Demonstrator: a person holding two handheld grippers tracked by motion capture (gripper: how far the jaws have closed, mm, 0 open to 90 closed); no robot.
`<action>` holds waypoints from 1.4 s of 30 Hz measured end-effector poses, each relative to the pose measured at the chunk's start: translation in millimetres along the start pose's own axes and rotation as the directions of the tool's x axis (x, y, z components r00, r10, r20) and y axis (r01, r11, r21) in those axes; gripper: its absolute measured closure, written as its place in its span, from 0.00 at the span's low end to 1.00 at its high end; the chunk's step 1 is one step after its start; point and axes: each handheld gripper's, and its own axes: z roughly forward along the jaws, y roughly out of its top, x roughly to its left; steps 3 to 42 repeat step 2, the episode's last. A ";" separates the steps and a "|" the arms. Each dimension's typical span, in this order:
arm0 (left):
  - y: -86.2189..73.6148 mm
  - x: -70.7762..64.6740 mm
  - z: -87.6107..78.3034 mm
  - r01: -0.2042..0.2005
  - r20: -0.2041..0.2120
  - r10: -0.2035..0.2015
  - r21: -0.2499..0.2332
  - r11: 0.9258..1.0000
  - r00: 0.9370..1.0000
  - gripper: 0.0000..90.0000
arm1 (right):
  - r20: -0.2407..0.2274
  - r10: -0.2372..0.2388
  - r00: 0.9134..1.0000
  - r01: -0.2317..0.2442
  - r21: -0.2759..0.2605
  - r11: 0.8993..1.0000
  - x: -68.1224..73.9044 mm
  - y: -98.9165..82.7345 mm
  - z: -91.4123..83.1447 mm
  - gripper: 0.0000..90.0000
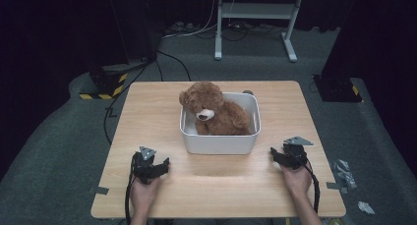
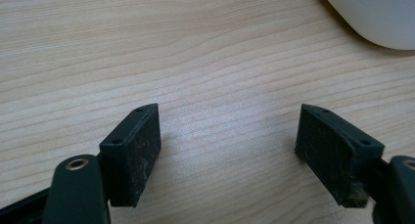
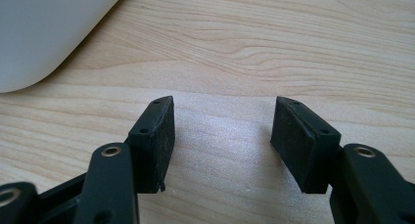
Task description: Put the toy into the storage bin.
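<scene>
Jaws parted on both, nothing between them, bare wood under each. Left gripper [image 1: 164, 164] sits near the table's [image 1: 147, 112] front left corner, right gripper [image 1: 273, 154] near its right edge toward the front, each held in a hand and aimed inward at the white bin [image 1: 220, 143]. Bin stands mid-table, between the two grippers and apart from both. Brown teddy bear [image 1: 214, 109] sits inside it, head above the rim.

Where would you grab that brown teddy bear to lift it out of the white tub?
Probably by the head, coming from above. The teddy bear sits upright in the white tub, its head rising above the rim while the walls shield its body. Each hand-held gripper, left and right, stands open on the table.
</scene>
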 end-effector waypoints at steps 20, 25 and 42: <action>0.0 0.0 0.0 0.000 0.000 0.000 0.000 1.000 1.000 0.28 | -0.003 0.000 1.000 0.000 0.002 1.000 0.0 0.1 0.0 0.45; 0.0 0.0 0.0 0.000 0.000 0.000 0.000 1.000 1.000 0.28 | -0.003 0.000 1.000 0.000 0.002 1.000 0.0 0.1 0.0 0.45; 0.0 0.0 0.0 0.000 0.000 0.000 0.000 1.000 1.000 0.28 | -0.003 0.000 1.000 0.000 0.002 1.000 0.0 0.1 0.0 0.45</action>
